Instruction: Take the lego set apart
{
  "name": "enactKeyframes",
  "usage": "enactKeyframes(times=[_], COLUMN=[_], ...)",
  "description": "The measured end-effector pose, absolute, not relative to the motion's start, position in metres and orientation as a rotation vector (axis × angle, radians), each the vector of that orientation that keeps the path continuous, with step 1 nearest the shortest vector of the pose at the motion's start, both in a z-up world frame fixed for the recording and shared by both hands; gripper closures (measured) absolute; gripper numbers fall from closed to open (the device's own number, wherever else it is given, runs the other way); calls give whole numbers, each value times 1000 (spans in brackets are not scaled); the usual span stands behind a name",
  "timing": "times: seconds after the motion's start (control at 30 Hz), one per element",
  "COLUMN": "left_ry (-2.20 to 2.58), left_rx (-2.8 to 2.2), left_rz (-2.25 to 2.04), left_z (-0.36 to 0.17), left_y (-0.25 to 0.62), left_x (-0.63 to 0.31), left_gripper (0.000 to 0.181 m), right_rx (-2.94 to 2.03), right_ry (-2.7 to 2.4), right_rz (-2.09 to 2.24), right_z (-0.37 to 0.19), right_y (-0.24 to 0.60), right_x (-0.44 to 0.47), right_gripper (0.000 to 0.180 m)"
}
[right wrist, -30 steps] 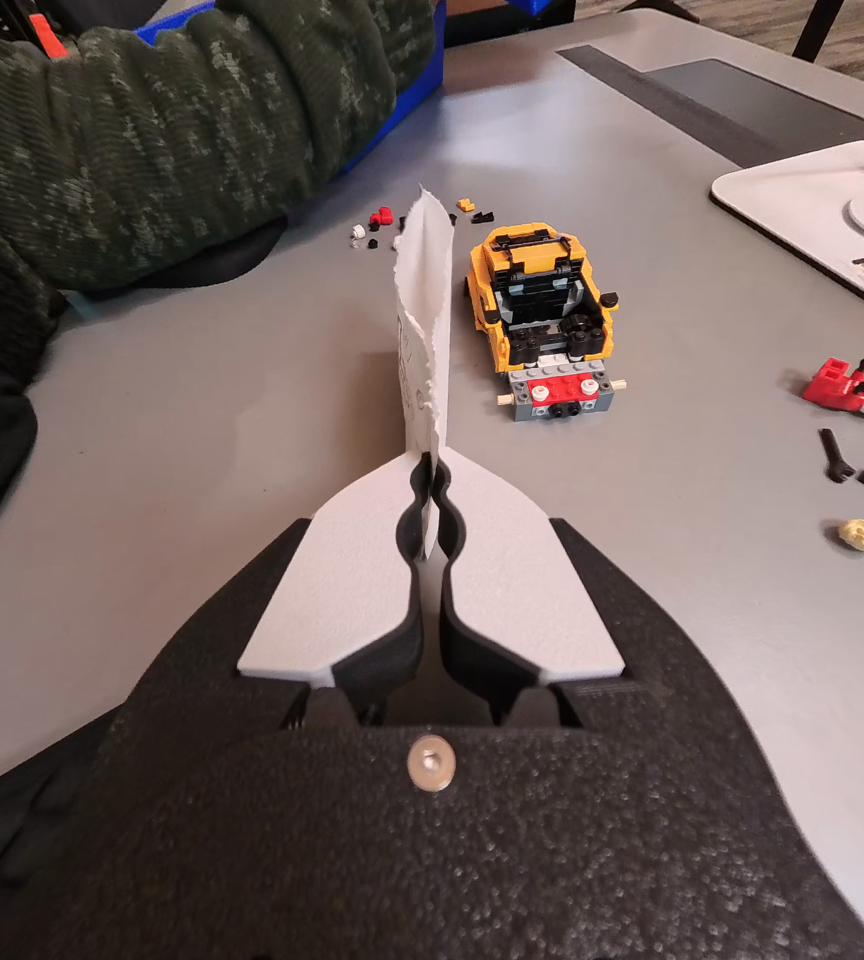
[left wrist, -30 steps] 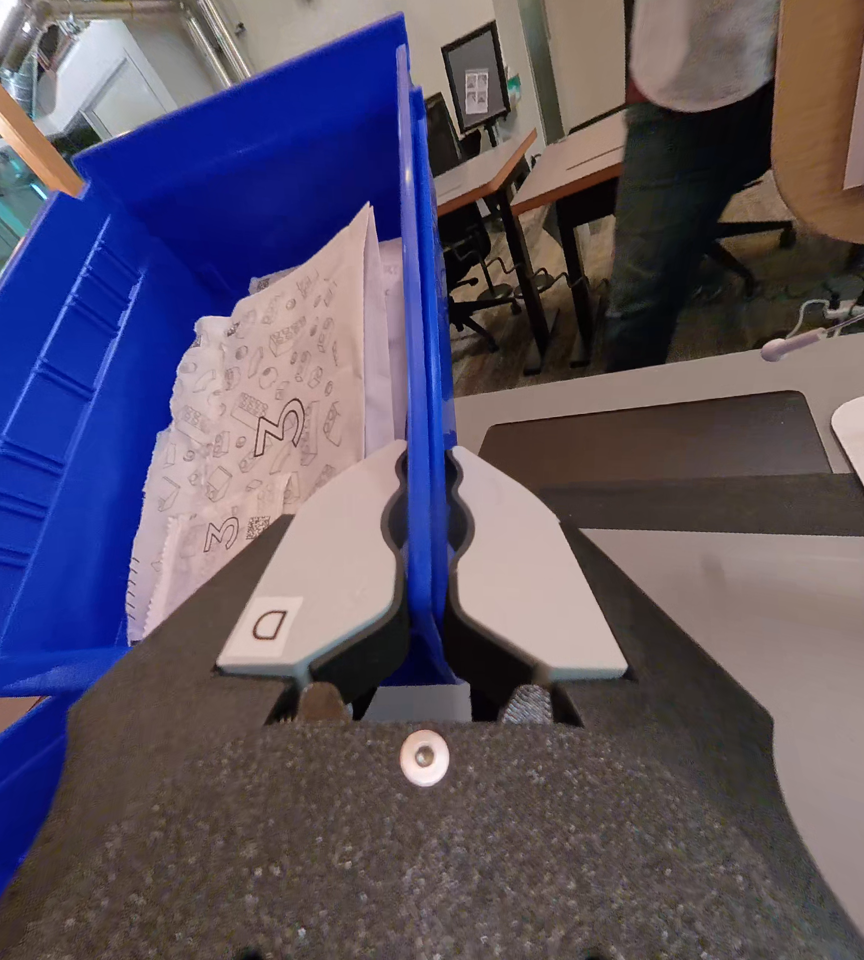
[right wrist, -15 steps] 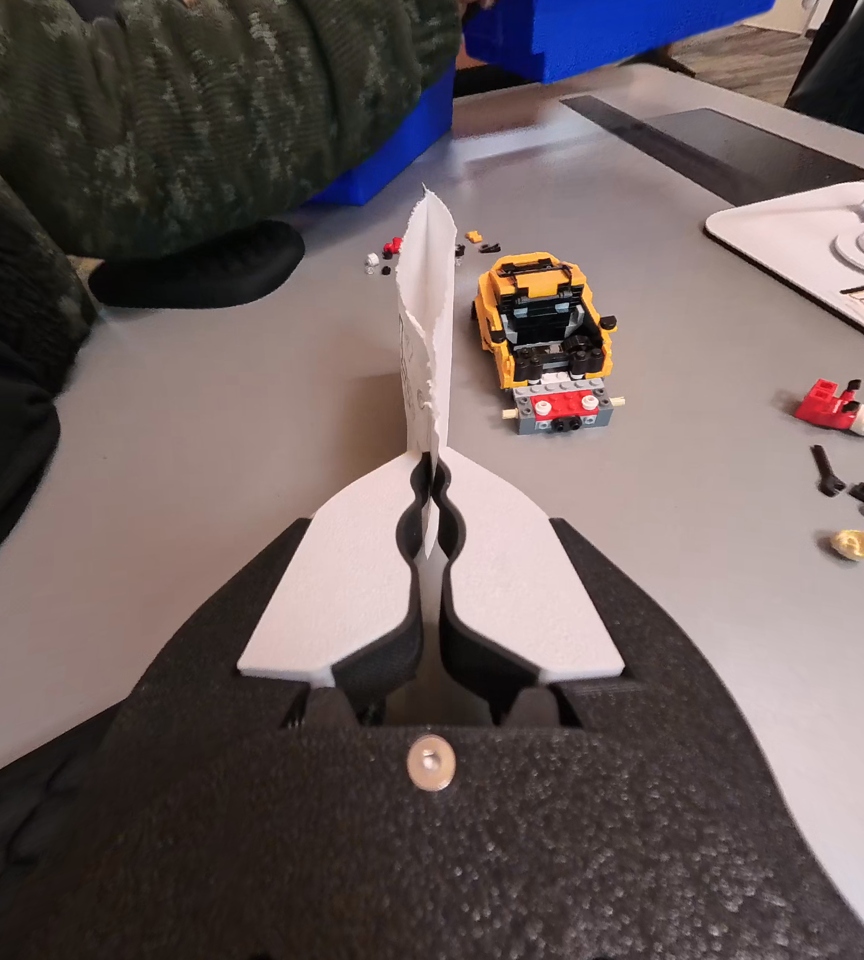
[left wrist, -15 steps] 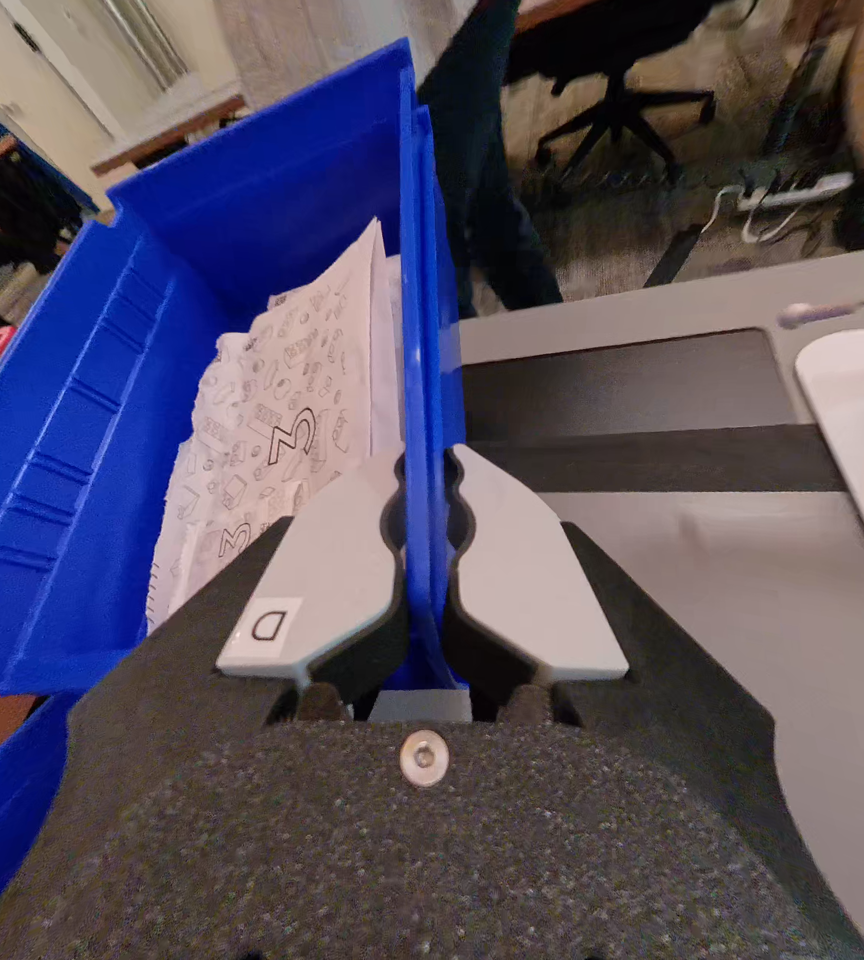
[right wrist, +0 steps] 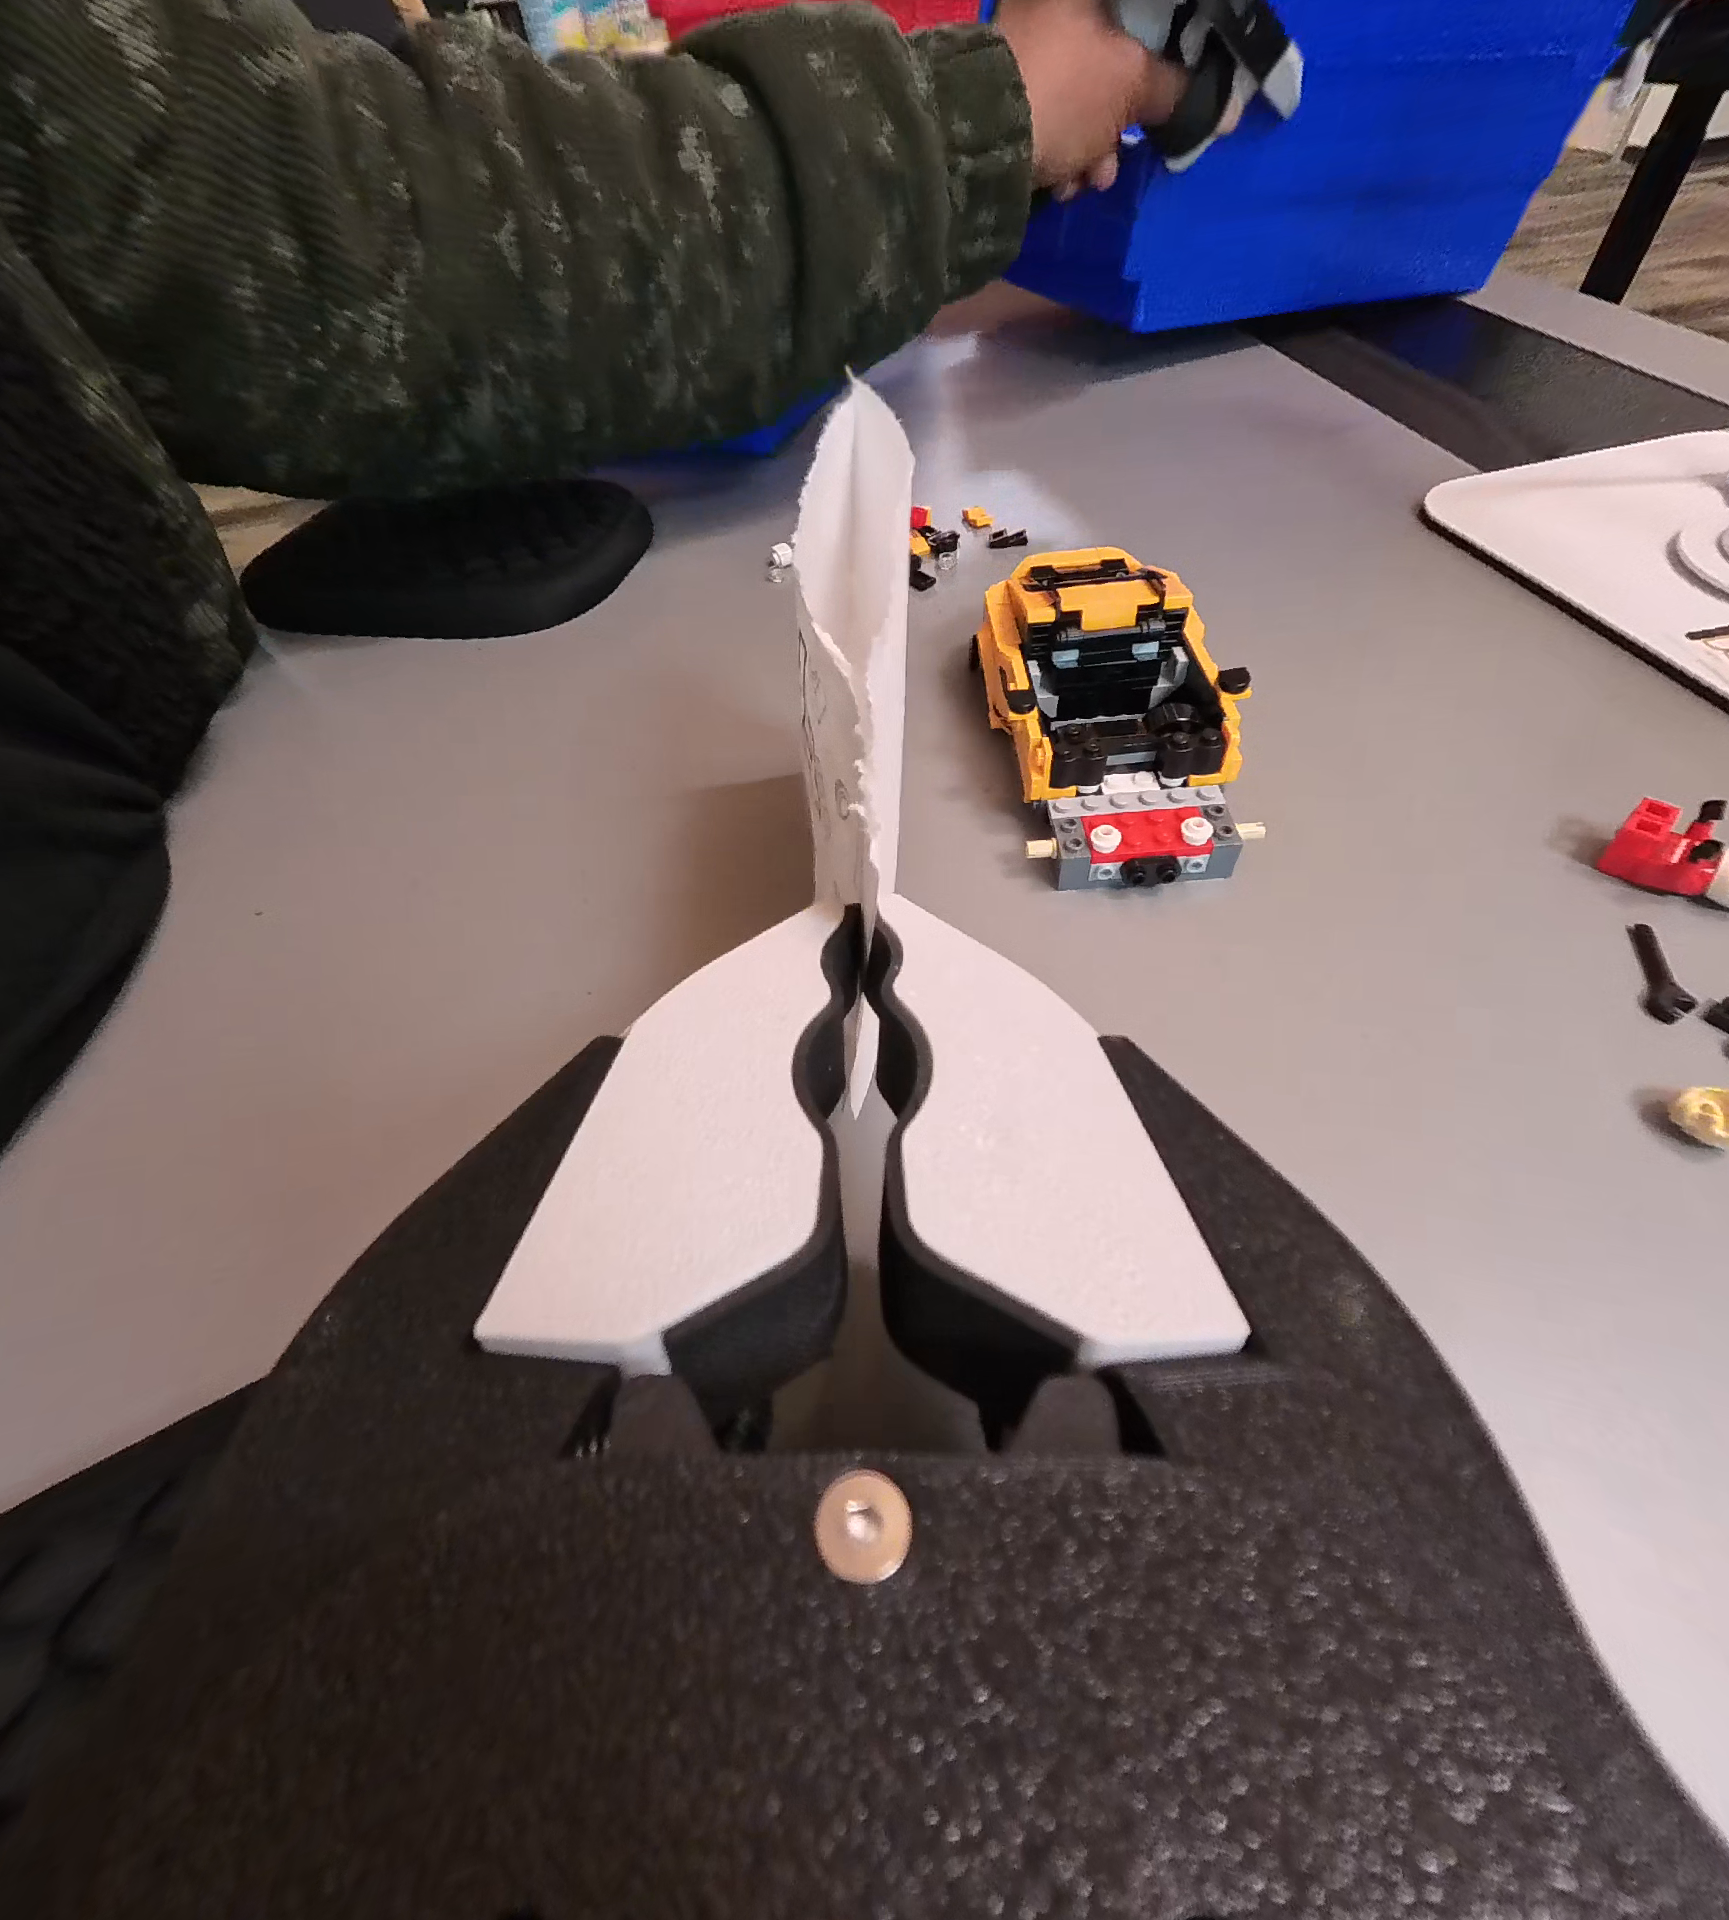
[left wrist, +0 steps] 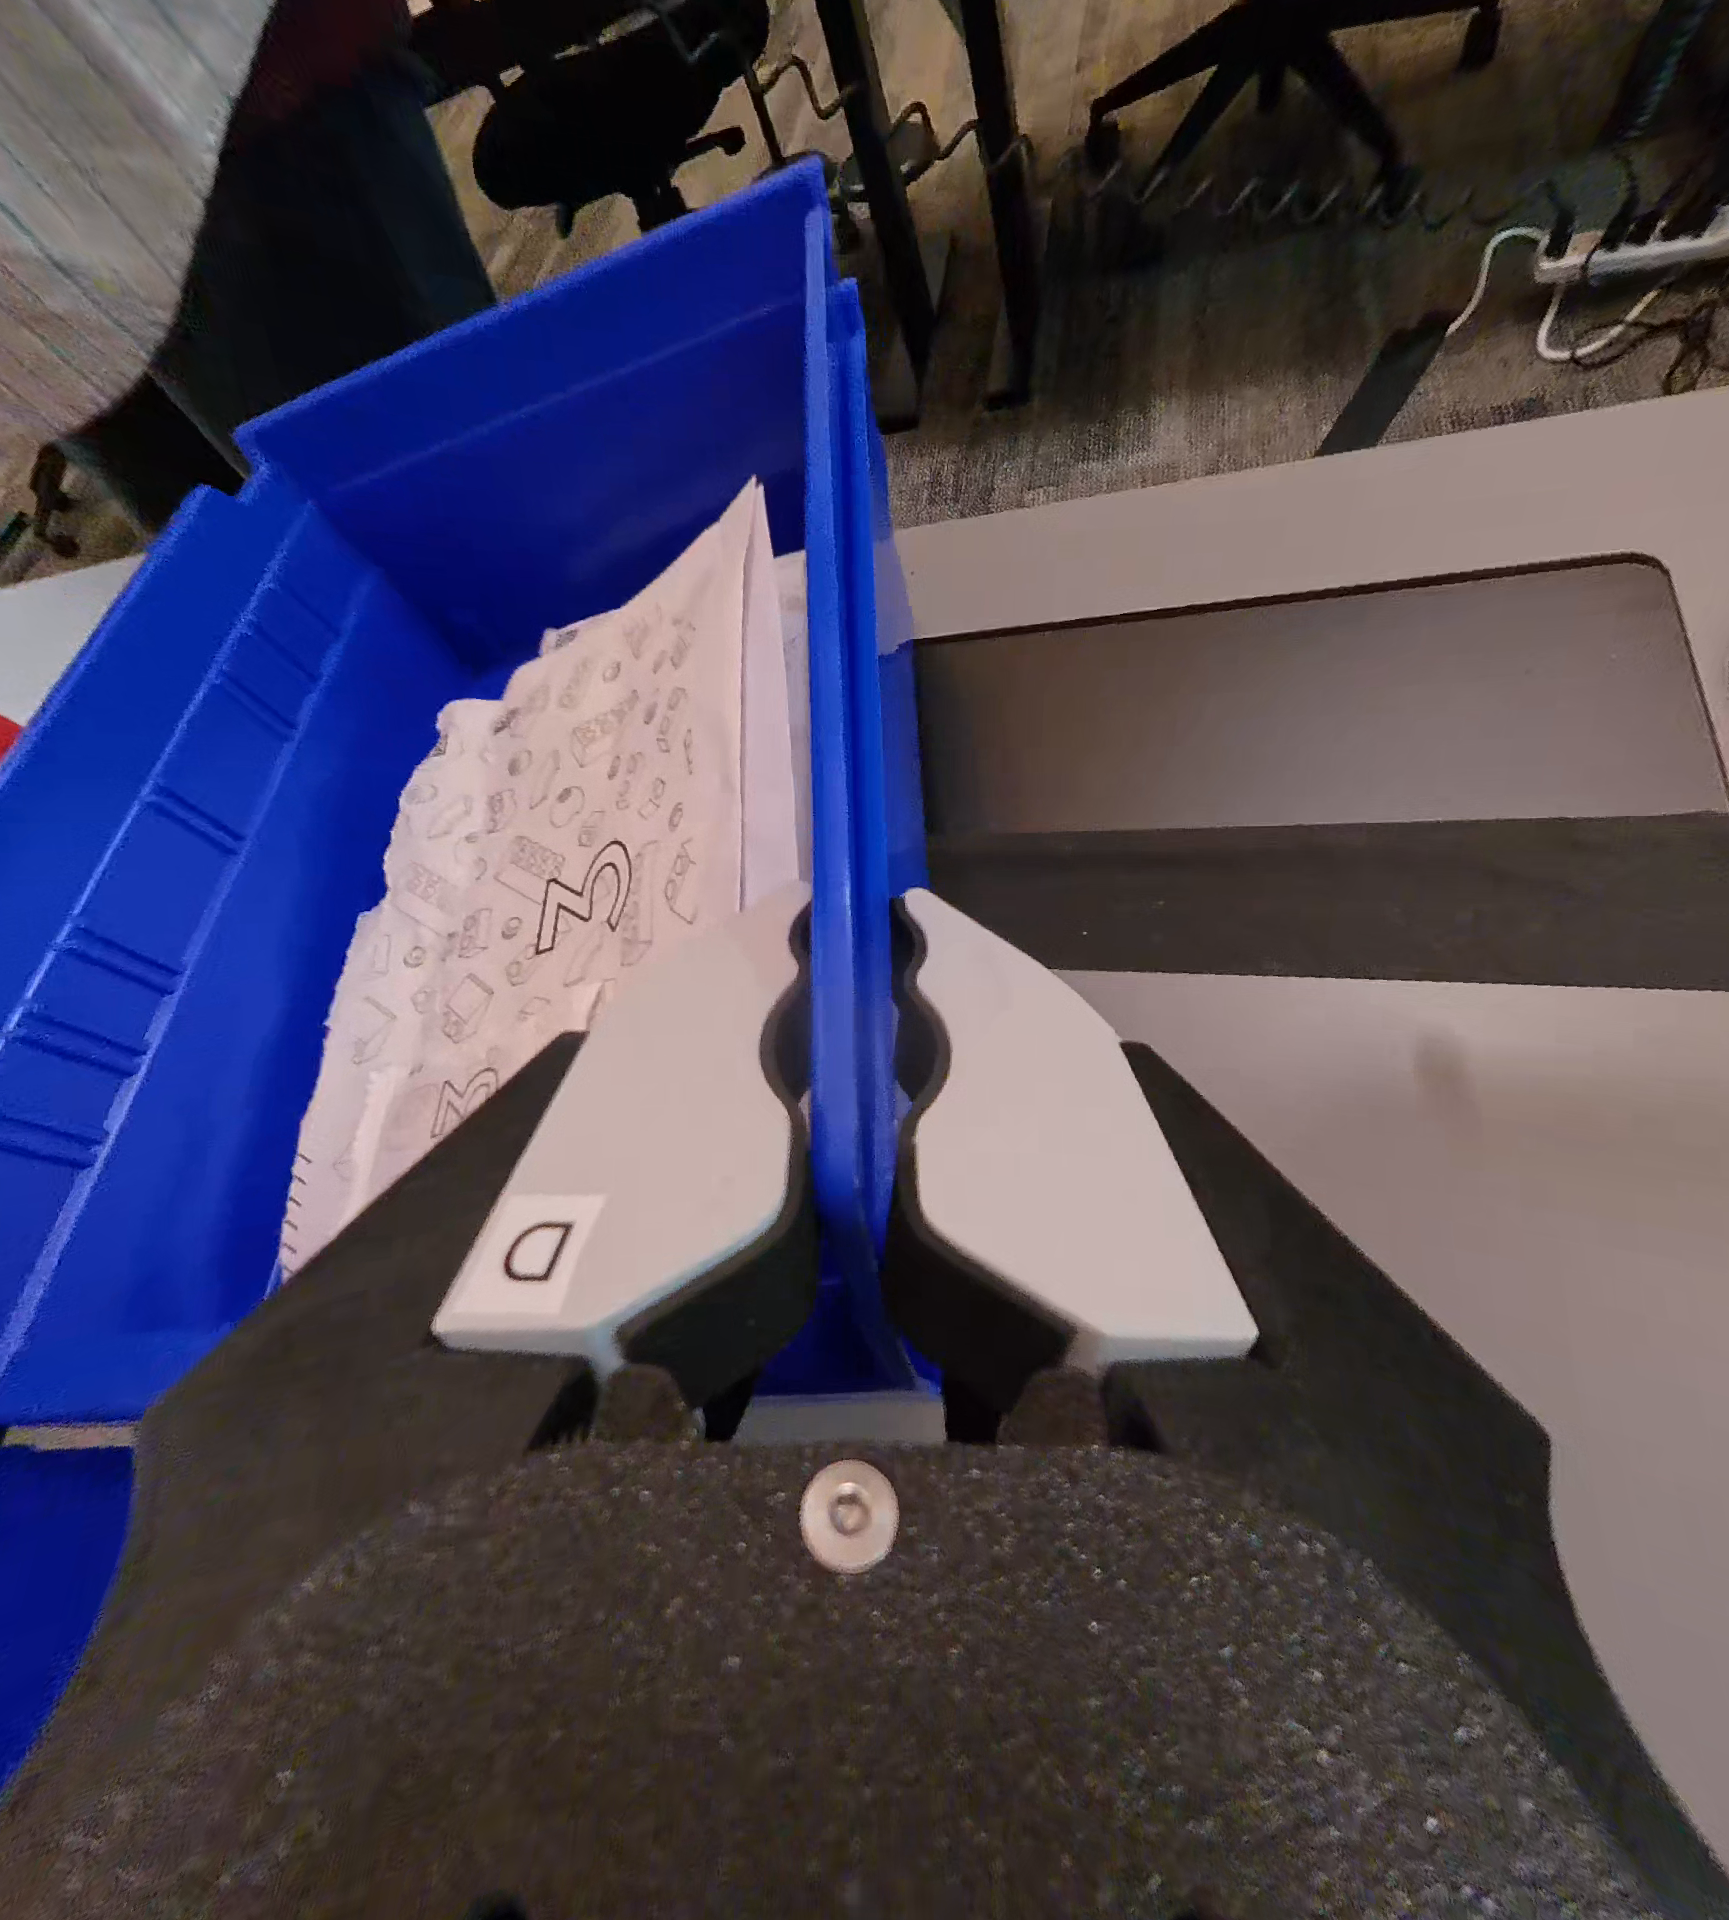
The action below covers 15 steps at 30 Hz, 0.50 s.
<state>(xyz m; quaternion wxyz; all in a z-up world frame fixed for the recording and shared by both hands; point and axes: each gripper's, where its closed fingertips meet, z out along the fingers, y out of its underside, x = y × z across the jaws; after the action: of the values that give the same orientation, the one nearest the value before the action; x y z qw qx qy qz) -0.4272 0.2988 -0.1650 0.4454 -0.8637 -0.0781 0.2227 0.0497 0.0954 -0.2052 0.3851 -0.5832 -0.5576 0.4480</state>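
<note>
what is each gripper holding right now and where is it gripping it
The left gripper is shut on the blue bin, clamping its right side wall at the rim. The right gripper is shut on a white paper bag, pinching its lower edge.

Bin (left wrist: 164, 935) blue; paper bags (left wrist: 569, 862) white, black brick print; lego car (right wrist: 1109, 686) yellow and black; bench (right wrist: 486, 883) grey.

Even indoor light, soft shadows, wide-angle edge warping, background slightly motion-blurred.

One blue bin (left wrist: 164, 935), one yellow lego car (right wrist: 1109, 686), two tools, one white paper bag (right wrist: 855, 644), one white mat (right wrist: 1587, 540)
</note>
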Motion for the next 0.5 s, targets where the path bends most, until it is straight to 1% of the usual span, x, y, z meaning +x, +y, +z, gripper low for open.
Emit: enactKeyframes(times=[0.17,0.3,0.33,0.5], left_ry=[-221,-263,-283,-423], left_rx=[-2065,-2037,-2019,-1993], left_rz=[478,398,380,291], left_z=[-183,-181,-180,-176], left_y=[303,302,301,292], left_x=[-431,-438,-441,-454], left_gripper=[170,163,164,151], right_rx=[-1479,-1474,-1474,-1463], right_ry=[-1418,-1423,-1425,-1433], right_rz=[1149,1146,1144,1129], right_z=[-204,-204,-204,-204], right_y=[95,94,94,92], right_x=[50,50,50,50], right_gripper=[180,180,180,180])
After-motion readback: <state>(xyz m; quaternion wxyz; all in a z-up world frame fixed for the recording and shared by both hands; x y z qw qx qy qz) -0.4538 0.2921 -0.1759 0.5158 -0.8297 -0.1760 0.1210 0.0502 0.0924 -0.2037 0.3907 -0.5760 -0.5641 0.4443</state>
